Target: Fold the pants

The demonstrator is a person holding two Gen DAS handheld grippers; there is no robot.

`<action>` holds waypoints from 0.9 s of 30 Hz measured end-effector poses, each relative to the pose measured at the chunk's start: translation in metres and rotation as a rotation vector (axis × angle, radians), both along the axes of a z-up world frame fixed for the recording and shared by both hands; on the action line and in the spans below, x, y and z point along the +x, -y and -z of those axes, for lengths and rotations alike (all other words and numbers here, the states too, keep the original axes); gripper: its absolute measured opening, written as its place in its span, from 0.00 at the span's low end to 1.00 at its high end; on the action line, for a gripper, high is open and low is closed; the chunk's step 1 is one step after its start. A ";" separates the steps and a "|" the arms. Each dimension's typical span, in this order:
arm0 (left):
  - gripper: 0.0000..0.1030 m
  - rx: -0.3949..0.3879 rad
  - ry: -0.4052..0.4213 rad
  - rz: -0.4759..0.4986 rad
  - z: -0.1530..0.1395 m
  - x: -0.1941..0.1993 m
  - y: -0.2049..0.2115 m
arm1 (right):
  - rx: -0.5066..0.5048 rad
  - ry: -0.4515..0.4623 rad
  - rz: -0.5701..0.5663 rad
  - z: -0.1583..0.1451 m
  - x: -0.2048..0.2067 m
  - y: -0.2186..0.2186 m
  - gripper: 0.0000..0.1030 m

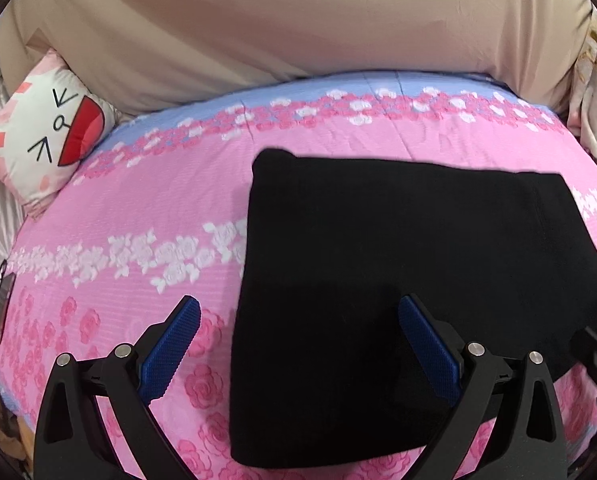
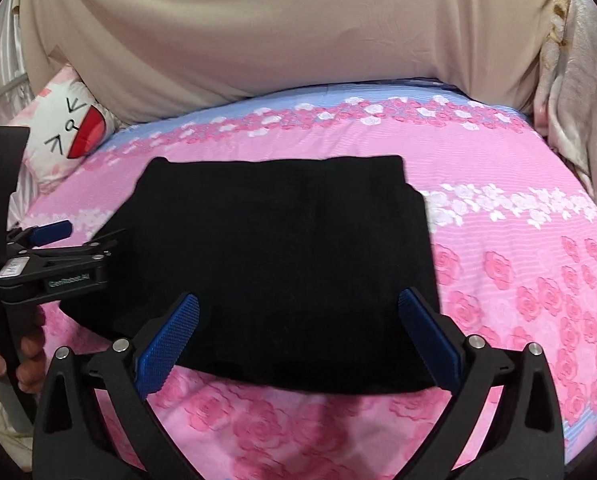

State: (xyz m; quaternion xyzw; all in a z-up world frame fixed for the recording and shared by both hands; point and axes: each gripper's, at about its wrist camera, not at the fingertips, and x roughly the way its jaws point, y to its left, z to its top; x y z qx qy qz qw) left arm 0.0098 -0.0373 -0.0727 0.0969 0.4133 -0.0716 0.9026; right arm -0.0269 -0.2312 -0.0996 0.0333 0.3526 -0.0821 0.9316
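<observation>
My right gripper [image 2: 298, 336] and left gripper [image 1: 298, 340] both gape empty over the near edge of the folded black pants [image 2: 282, 264], their long side crosswise on the pink bedspread [image 2: 518, 280].

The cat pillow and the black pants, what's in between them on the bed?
Only bare pink flowery bedspread lies between the cat pillow and the folded black pants. The left wrist view shows it best.

left wrist: close, angled down | right wrist: same | shared: pants [image 1: 410, 280]
</observation>
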 end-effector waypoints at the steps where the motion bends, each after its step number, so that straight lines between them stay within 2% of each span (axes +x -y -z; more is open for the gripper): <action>1: 0.95 -0.001 -0.023 0.002 0.006 0.000 0.000 | -0.012 -0.015 0.020 0.004 -0.001 0.004 0.95; 3: 0.95 -0.015 -0.031 0.000 0.013 -0.003 -0.001 | 0.057 -0.064 0.048 0.016 -0.003 0.019 0.95; 6: 0.95 -0.013 -0.023 0.015 0.012 -0.010 -0.005 | 0.147 -0.035 0.061 0.010 -0.019 0.035 0.95; 10: 0.95 -0.086 -0.047 0.035 0.008 -0.018 -0.027 | 0.324 -0.027 0.106 0.003 -0.029 0.073 0.95; 13: 0.95 -0.235 -0.189 0.055 0.017 -0.012 -0.051 | 0.446 -0.049 0.118 0.011 -0.026 0.095 0.95; 14: 0.95 -0.318 -0.266 0.060 0.024 -0.009 -0.059 | 0.481 -0.059 0.111 0.015 -0.024 0.098 0.95; 15: 0.95 -0.372 -0.309 0.062 0.029 -0.007 -0.064 | 0.511 -0.069 0.105 0.020 -0.020 0.100 0.96; 19: 0.95 -0.400 -0.326 0.087 0.025 -0.006 -0.060 | 0.482 -0.084 0.066 0.021 -0.009 0.092 0.96; 22: 0.93 -0.437 -0.362 0.162 0.024 -0.003 -0.044 | 0.500 -0.092 0.038 0.022 0.000 0.087 0.96; 27: 0.93 -0.441 -0.392 0.205 0.025 0.008 -0.025 | 0.516 -0.083 0.032 0.023 0.019 0.087 0.96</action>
